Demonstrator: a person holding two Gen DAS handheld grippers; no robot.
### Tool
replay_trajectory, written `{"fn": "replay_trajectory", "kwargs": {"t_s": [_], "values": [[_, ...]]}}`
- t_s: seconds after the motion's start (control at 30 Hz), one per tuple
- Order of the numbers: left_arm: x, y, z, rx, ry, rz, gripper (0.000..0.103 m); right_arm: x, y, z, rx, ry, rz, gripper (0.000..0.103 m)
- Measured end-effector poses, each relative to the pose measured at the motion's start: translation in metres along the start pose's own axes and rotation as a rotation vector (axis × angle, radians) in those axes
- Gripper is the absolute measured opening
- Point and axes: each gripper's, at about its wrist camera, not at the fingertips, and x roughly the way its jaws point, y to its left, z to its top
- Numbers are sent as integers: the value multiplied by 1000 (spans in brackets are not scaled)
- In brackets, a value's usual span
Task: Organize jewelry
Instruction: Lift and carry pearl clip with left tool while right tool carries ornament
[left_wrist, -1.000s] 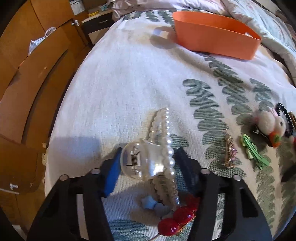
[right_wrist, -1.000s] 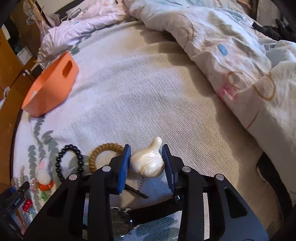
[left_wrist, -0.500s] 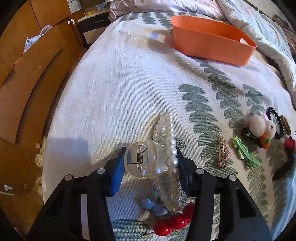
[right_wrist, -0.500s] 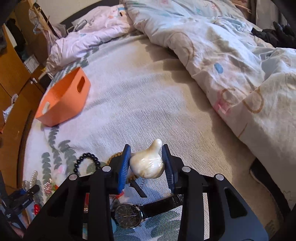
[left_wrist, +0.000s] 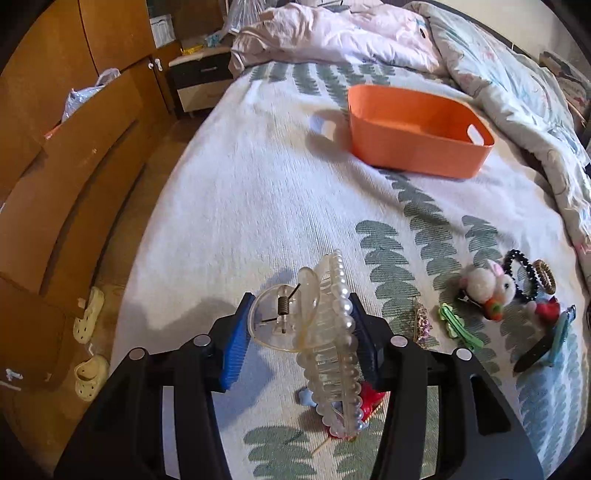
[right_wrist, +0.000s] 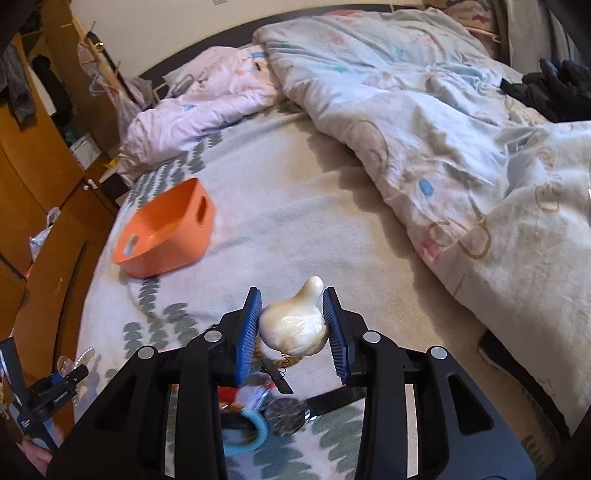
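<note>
2 clips are up off the bed, 1 in each gripper, and as far as I can see the orange bin (left_wrist: 417, 140) has nothing in it yet, though its floor is only partly in view. The left gripper (left_wrist: 299, 343) is closed on a clear claw clip (left_wrist: 314, 332) edged with pearls, pinched across its body between the blue pads, with the toothed end hanging down toward the camera. The right gripper (right_wrist: 293, 325) is clamped on a cream clip (right_wrist: 293, 326), its narrow tip poking up past the fingertips. The bin sits well ahead of both, further up the bed, to the left in the right view (right_wrist: 166, 232). Plenty is left: a bunny clip (left_wrist: 485, 286), a green clip (left_wrist: 458, 325), a black bead ring (left_wrist: 521, 273), a red piece (left_wrist: 371, 397) and a watch (right_wrist: 286, 415) lie on the bedspread (left_wrist: 258, 206). My guess is both loads go to the bin next.
</note>
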Motion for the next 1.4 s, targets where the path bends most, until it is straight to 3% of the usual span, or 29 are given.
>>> {"fn": "replay_trajectory", "kwargs": {"t_s": [0.27, 0.67, 1.0, 1.23, 1.4], "values": [[-31, 0, -20, -10, -11, 38, 50, -49, 29, -35, -40, -3, 48, 35], [-78, 10, -88, -20, -58, 43, 50, -126, 46, -112, -74, -20, 86, 35], [-104, 21, -153, -28, -82, 28, 50, -114, 36, -198, -68, 94, 78, 35], [-102, 15, -186, 3, -80, 44, 50, -113, 31, -225, -63, 110, 52, 35], [-88, 14, -193, 8, -56, 55, 51, -106, 26, -227, -55, 123, 41, 35]]}}
